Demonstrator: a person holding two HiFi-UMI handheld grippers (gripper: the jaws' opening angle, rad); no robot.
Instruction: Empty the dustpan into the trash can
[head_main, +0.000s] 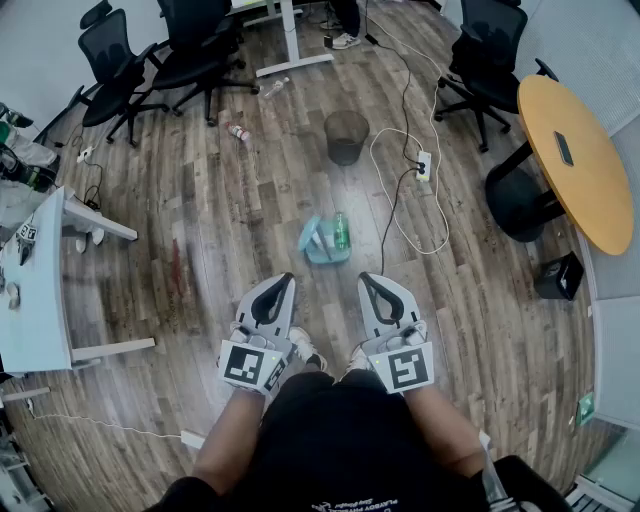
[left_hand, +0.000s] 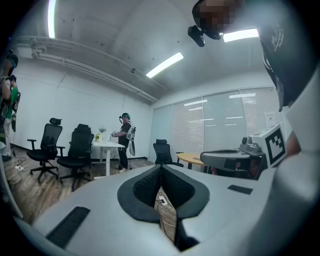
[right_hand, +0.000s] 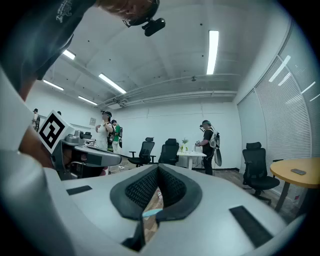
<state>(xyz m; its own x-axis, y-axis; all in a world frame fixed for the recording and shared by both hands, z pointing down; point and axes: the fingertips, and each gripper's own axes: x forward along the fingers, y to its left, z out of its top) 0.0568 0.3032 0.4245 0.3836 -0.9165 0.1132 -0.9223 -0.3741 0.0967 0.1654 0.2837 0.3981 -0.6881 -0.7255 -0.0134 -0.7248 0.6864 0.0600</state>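
I hold both tongs low and near me, side by side above the wooden floor (head_main: 230, 210). The left tongs (head_main: 284, 279) are closed tip to tip with nothing between them, and the right tongs (head_main: 366, 279) are pressed together and empty as well. The teal dustpan (head_main: 318, 246) lies on the floor just beyond them with a green bottle (head_main: 340, 230) in it. The dark trash can (head_main: 346, 136) stands farther off, well apart from the dustpan, with a white cable (head_main: 383, 135) looping to its right.

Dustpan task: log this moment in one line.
phase: not started | dustpan: on floor, untouched | trash can: beyond it | left gripper: shut, empty | right gripper: shut, empty
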